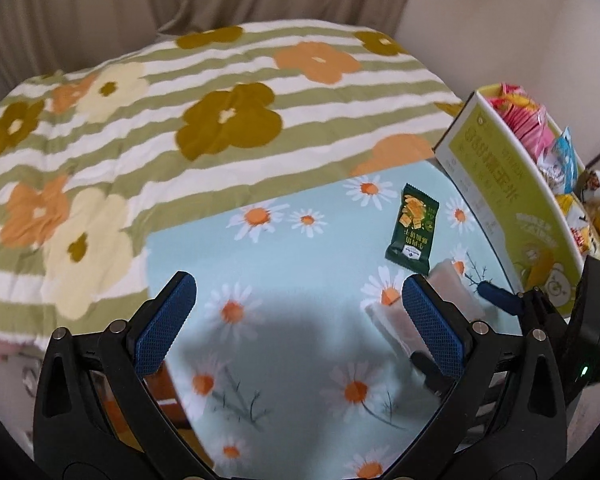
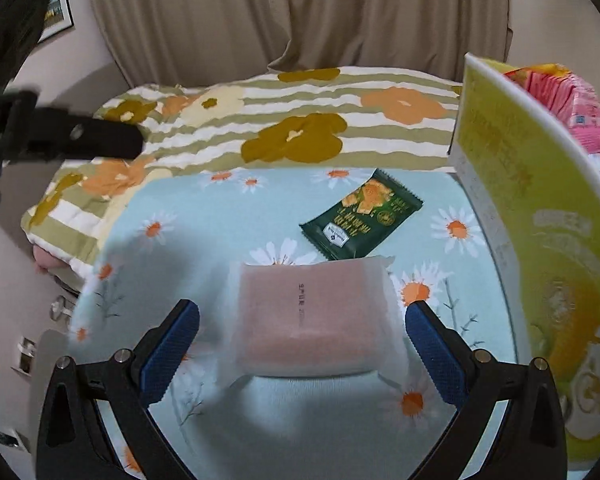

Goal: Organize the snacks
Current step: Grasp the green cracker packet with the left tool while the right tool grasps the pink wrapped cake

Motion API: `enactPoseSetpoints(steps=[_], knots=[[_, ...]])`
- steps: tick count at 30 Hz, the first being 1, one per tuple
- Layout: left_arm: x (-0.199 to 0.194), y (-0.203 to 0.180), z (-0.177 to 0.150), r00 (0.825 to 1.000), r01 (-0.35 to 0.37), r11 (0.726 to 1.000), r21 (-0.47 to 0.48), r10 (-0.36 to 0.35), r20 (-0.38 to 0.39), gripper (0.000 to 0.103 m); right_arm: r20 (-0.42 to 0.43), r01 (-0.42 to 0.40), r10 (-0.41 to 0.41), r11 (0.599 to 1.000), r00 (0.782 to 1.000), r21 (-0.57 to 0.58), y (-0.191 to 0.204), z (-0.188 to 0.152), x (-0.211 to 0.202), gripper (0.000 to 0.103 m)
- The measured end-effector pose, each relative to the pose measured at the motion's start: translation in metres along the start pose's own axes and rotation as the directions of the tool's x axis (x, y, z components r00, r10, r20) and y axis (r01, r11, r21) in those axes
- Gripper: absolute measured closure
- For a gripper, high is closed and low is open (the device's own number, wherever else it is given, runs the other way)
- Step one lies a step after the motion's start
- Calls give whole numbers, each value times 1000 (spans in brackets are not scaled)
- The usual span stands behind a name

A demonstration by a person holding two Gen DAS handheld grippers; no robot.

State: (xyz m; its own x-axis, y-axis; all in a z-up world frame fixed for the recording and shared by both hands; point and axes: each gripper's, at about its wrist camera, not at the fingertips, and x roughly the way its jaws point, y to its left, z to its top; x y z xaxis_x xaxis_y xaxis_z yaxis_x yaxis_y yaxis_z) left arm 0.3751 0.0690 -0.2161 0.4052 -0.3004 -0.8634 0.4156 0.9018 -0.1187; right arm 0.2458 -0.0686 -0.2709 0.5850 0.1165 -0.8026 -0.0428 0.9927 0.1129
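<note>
The white-wrapped pink snack (image 2: 308,316) lies flat on the daisy cloth (image 2: 228,220), directly ahead of the right gripper (image 2: 302,344) and centred between its blue pads (image 2: 172,348), which stand spread wide on either side without touching it. Its long axis appears to run left to right, across the gap, so closing would probably press on its short ends. Just beyond it, corner nearly touching, lies the dark green packet (image 2: 362,220), angled. The yellow-green box (image 2: 540,208), already holding snacks, stands close on the right with its wall near the right pad, leaving little room there; the left side is open. The left gripper (image 1: 300,320) hovers released and empty, farther left, so the right one looks better placed.
</note>
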Motion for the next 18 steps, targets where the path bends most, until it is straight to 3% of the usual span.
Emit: enactPoseSetpoints(steps=[6,13,15,18], knots=[[35,-19,19,999,46,996,80,-44,-28,1,0,29,-29,999,1000,-14,-3,-1,16,0],[75,-55,39,991,109,972,208,-91,-95,1,-15,33,-34,998,999,-51,1,-5,29,2],[83,-64,42,988,128,965,228,-105,-112,1,8,24,-24,999,1000,-41,-3,-6,26,16],[95,-78,44,983,154,954,259,-122,-135,1,19,-2,2,1000,1000,-23,-9,-6,23,23]])
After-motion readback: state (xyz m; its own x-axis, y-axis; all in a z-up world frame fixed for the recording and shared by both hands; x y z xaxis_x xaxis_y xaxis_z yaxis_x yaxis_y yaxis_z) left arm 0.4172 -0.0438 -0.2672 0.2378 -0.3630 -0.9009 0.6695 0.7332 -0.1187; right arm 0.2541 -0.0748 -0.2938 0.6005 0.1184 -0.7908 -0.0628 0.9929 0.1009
